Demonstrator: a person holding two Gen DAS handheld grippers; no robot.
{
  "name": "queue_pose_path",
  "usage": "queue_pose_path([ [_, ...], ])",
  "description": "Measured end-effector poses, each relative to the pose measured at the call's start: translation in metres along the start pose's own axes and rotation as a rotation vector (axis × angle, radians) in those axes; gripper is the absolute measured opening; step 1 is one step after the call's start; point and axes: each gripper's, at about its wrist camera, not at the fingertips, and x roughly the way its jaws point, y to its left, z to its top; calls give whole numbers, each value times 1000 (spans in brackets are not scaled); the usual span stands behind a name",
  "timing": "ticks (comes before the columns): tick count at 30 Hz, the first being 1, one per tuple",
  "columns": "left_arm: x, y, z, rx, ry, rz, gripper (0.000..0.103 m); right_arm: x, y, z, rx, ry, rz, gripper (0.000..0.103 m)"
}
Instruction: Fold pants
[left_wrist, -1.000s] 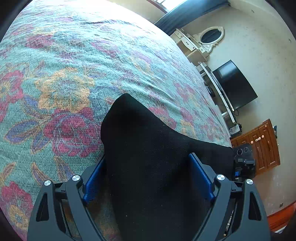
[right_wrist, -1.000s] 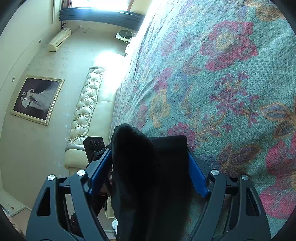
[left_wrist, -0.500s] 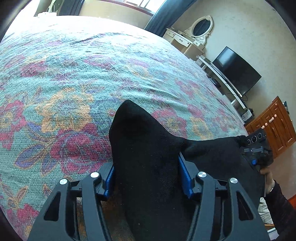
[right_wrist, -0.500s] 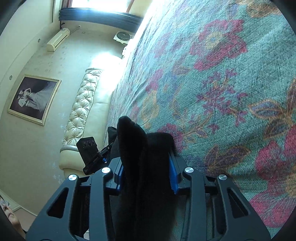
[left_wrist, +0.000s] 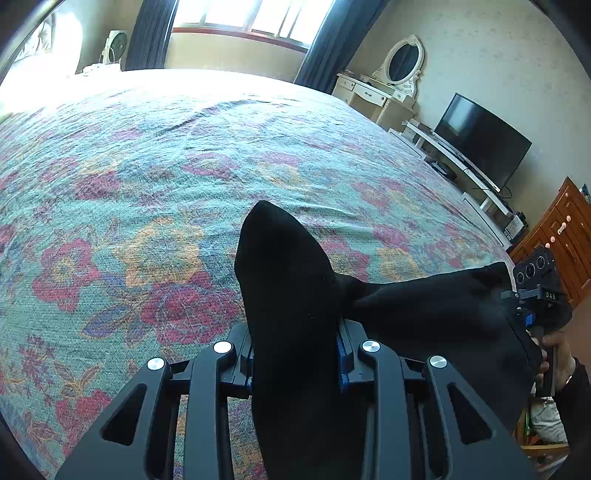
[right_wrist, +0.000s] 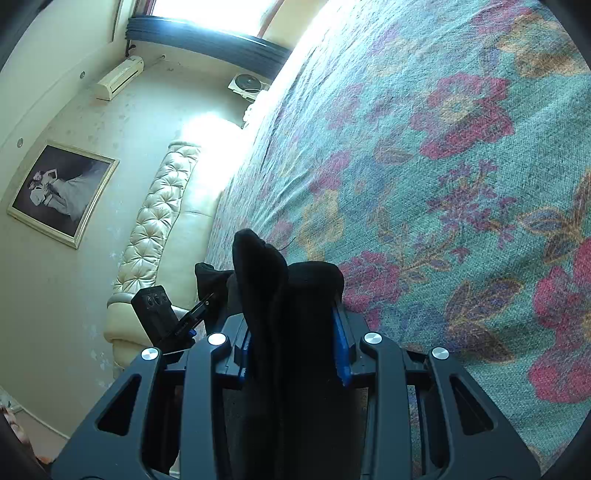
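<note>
The black pants (left_wrist: 291, 288) are held up over a floral bedspread (left_wrist: 166, 177). My left gripper (left_wrist: 295, 362) is shut on one bunched end, and the cloth stretches right to the other gripper's body (left_wrist: 535, 291) at the bed's edge. In the right wrist view, my right gripper (right_wrist: 293, 339) is shut on the other end of the pants (right_wrist: 280, 288), with the left gripper's body (right_wrist: 159, 314) to its left. Most of the pants hang below both views, hidden.
The bedspread (right_wrist: 443, 166) fills most of both views. A tufted cream headboard (right_wrist: 155, 218) and a framed picture (right_wrist: 59, 192) are at the left. A TV (left_wrist: 480, 140), a white dresser (left_wrist: 373, 92) and a wooden cabinet (left_wrist: 565, 236) stand past the bed.
Both grippers have closed from wide open onto the black pants. The left gripper has tilted up, so the window and far wall have come into view.
</note>
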Motion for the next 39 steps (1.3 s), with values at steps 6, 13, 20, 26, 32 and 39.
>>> queue_pose_path([
  [6, -12, 11, 4, -10, -1, 27, 30, 15, 19, 6, -23, 2, 4, 32],
  [13, -23, 36, 8, -40, -8, 67, 30, 46, 35, 14, -33, 27, 19, 32],
  [20, -25, 65, 23, -52, -4, 109, 30, 78, 39, 20, -25, 54, 38, 32],
  [26, -22, 89, 38, -80, 4, 135, 30, 107, 43, 30, -9, 68, 48, 32],
  [32, -16, 106, 48, -112, 20, 139, 30, 125, 46, 40, -2, 81, 52, 32],
  [39, -4, 117, 56, -119, 36, 137, 30, 136, 39, 50, 17, 88, 54, 31],
])
